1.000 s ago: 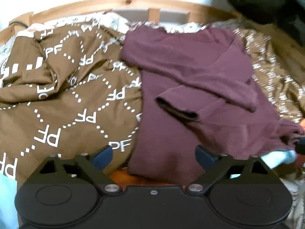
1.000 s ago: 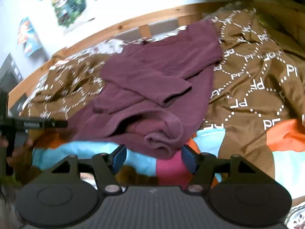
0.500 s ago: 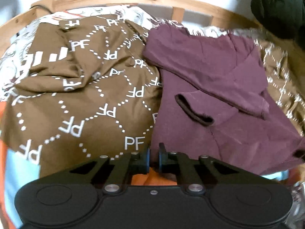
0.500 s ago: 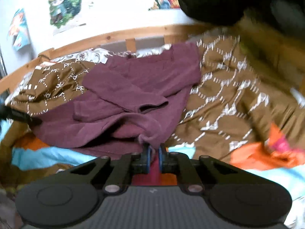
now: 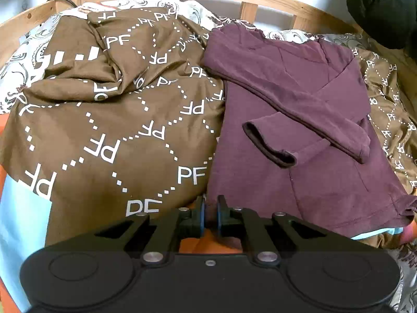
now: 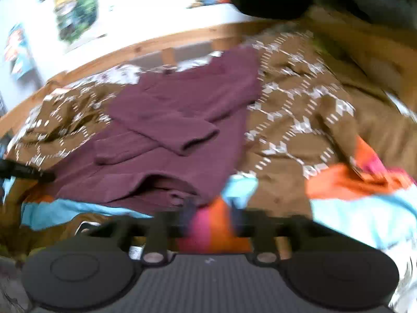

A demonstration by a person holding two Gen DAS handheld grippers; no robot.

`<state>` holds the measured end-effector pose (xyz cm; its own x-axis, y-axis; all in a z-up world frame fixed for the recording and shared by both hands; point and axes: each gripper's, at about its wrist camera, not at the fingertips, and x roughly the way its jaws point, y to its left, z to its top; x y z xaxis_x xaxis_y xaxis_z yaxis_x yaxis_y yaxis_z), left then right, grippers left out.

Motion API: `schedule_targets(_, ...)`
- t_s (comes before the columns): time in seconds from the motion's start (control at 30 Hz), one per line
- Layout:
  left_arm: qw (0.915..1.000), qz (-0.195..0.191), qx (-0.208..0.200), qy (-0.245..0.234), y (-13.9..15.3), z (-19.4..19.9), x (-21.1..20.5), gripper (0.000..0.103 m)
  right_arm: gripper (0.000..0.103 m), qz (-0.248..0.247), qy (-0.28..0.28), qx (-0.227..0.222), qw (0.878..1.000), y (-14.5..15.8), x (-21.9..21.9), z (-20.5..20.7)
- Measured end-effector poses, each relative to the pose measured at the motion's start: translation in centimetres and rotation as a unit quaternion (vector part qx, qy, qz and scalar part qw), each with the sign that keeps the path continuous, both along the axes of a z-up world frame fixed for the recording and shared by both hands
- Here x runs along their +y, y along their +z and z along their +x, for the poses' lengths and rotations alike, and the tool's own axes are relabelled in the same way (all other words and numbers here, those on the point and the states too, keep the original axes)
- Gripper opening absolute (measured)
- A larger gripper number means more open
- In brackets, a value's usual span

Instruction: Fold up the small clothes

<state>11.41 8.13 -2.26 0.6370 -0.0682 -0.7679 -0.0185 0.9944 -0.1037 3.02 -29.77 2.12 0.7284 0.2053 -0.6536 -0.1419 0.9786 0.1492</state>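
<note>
Left wrist view is showing the brown printed blanket (image 5: 117, 130) lying rumpled ahead and to the left of the left gripper (image 5: 209, 210), whose fingers are sitting drawn together to a narrow slit. They are resting right at the near-left hem corner of the maroon shirt (image 5: 273, 182). Whether any cloth is actually pinched between them cannot be told, since orange bedding is showing through the slit. The shirt is spreading ahead and to the right of this tool, with both sleeves crossing over its front and one cuff (image 5: 271, 148) gaping open.

If the corner is not really caught, lifting is likely going to leave the hem behind. If the pinch is taking in blanket too, the bedding risks coming up with it.

Right wrist view is blurring heavily. The right gripper (image 6: 211, 214) is standing with its fingers apart and holding nothing, over pink and orange bedding. The bunched hem (image 6: 166, 187) is lying just ahead of its left finger. With one side loose, a pull from the left alone is likely going to drag the shirt askew and tumble the crossed sleeves, and the wrinkled hem risks getting folded in.
</note>
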Motion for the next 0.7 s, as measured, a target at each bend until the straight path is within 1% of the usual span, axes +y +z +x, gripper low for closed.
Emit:
schedule_targets(0.03, 1.0, 0.0, -0.001, 0.0, 0.1, 0.0, 0.0, 0.009, 0.065, -0.006, 0.011, -0.004, 1.0, 0.0, 0.6, 0.2)
schedule_targets(0.13, 1.0, -0.002, -0.005, -0.001, 0.2, -0.3, 0.0, 0.009, 0.067, -0.015, 0.029, 0.006, 0.999, -0.7, 2.4, 1.3)
schedule_targets(0.17, 1.0, -0.001, -0.005, -0.002, 0.3, -0.3, 0.0, 0.009, 0.067, -0.011, 0.024, 0.008, 1.0, -1.1, 2.5, 1.9)
schedule_targets(0.2, 1.0, 0.001, -0.007, -0.003, 0.3, -0.3, -0.1, 0.009, 0.066, -0.008, 0.004, 0.01, 1.0, -1.5, 2.6, 2.6)
schedule_targets(0.27, 0.9999, 0.006, -0.009, -0.004, 0.4, -0.4, -0.2, 0.009, 0.056, -0.003, -0.046, 0.022, 0.999, -2.1, 2.3, 3.9)
schedule_targets(0.3, 0.9999, 0.007, -0.01, -0.005, 0.5, -0.4, -0.3, 0.009, 0.04, 0.02, -0.061, 0.03, 0.997, -2.3, 1.9, 4.3)
schedule_targets(0.33, 0.9999, 0.007, -0.012, -0.005, 0.7, -0.5, -0.3, 0.009, 0.026, 0.033, -0.067, 0.033, 0.997, -2.3, 1.7, 4.4)
schedule_targets(0.37, 0.9999, 0.007, -0.014, -0.004, 1.0, -0.6, -0.2, 0.009, 0.024, 0.024, -0.07, 0.034, 0.997, -2.1, 1.7, 4.1)
schedule_targets(0.47, 0.9997, -0.006, -0.022, -0.005, 1.7, -0.9, 0.2, 0.009, 0.016, -0.056, -0.037, 0.015, 0.998, -0.7, 2.0, 2.2)
schedule_targets(0.5, 0.9996, -0.012, -0.023, -0.005, 1.9, -1.1, 0.3, 0.009, 0.01, -0.092, -0.029, 0.002, 0.995, -0.3, 2.0, 1.4)
schedule_targets(0.53, 0.9996, -0.011, -0.024, -0.004, 2.0, -1.2, 0.4, 0.009, 0.002, -0.135, -0.029, -0.01, 0.99, 0.1, 2.2, 0.7)
schedule_targets(0.57, 0.9997, -0.006, -0.025, -0.005, 1.9, -1.2, 0.3, 0.009, 0.002, -0.17, -0.032, -0.02, 0.985, 0.2, 2.4, 0.2)
schedule_targets(0.6, 0.9997, -0.005, -0.022, -0.006, 1.7, -1.2, 0.3, 0.009, 0.002, -0.194, -0.027, -0.022, 0.98, 0.3, 2.4, 0.0)
schedule_targets(0.63, 0.9998, -0.005, -0.018, -0.006, 1.3, -1.1, 0.2, 0.009, 0.002, -0.196, -0.02, -0.014, 0.98, 0.2, 2.0, -0.1)
schedule_targets(0.7, 0.9999, 0.002, -0.013, -0.003, 0.6, -0.9, 0.0, 0.009, 0.002, -0.163, -0.023, 0.003, 0.986, -0.2, 1.3, -0.1)
